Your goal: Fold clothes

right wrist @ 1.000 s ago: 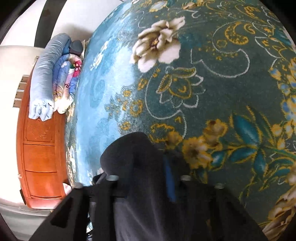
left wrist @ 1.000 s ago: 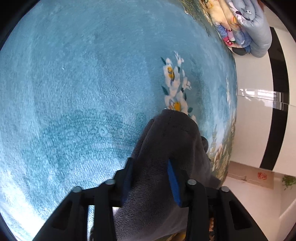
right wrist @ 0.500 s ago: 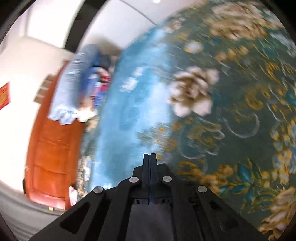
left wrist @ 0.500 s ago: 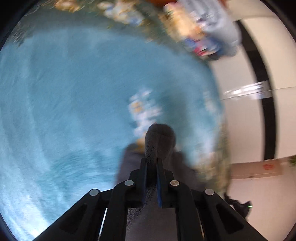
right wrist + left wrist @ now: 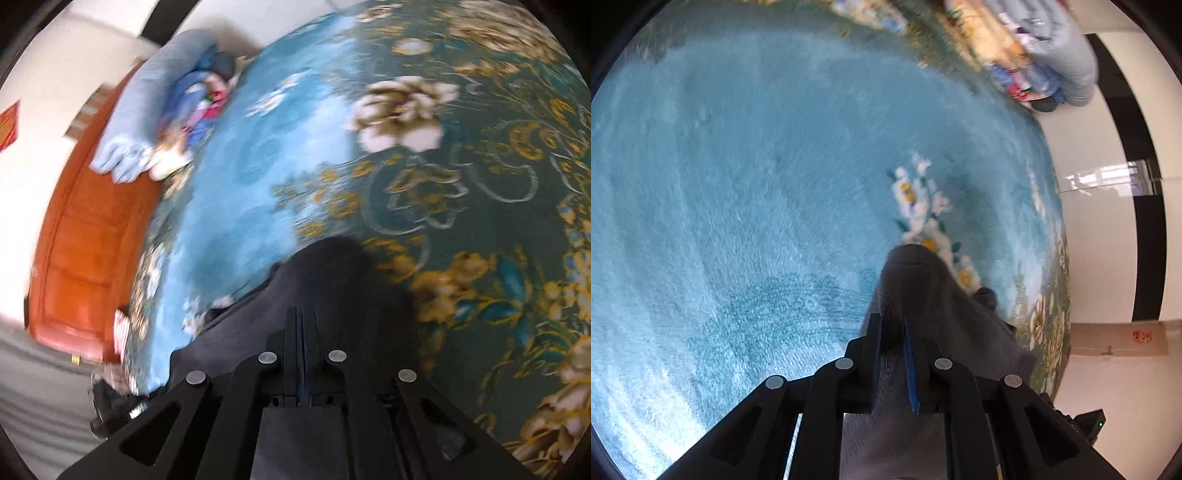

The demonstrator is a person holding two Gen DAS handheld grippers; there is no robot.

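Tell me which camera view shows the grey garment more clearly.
The left wrist view: the grey garment is sharp there, with its fleecy texture visible, pinched in the left gripper. The right wrist view shows it only as a dark, blurred mass.

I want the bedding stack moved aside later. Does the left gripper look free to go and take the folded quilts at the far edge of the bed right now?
Probably not yet. The left gripper is shut on a fold of the grey garment, so its jaws are occupied. The folded quilts lie far off across the blue bed cover, with nothing else in between.
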